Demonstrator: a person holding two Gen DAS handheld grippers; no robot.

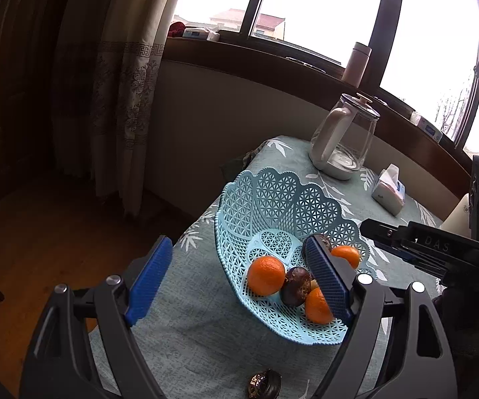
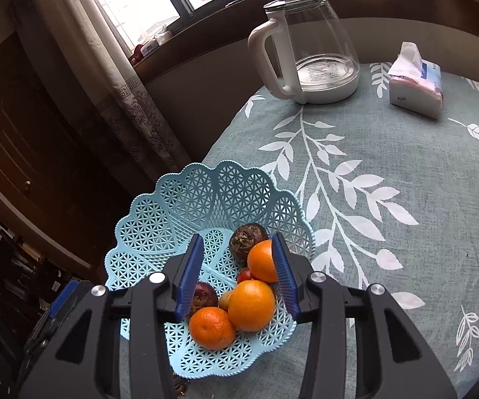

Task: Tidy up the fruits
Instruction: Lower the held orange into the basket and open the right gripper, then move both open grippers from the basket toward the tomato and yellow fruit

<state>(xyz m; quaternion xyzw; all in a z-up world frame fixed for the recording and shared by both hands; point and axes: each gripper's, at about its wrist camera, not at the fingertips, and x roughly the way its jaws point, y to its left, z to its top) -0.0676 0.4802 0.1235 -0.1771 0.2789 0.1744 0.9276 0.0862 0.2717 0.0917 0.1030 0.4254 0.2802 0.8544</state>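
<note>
In the left wrist view, "DAS" is showing on the right tool (image 1: 369,229), whose state cannot be told here. The blue lattice basket (image 1: 272,199) is sitting near the surface's (image 1: 206,349) left edge, holding oranges (image 1: 266,275) and dark passion fruits (image 1: 295,286). The left tool (image 1: 239,282) is gaping empty.

In the right wrist view, the right tool (image 2: 238,276) is hanging open over the fruit.

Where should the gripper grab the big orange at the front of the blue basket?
Grip the front orange across its round middle, coming straight down from above. It sits on top of the pile near the low front rim of the basket, with its top bare. The open right gripper likely spans it. The neighbouring orange touches it, so probably place the fingers on the free sides.
</note>
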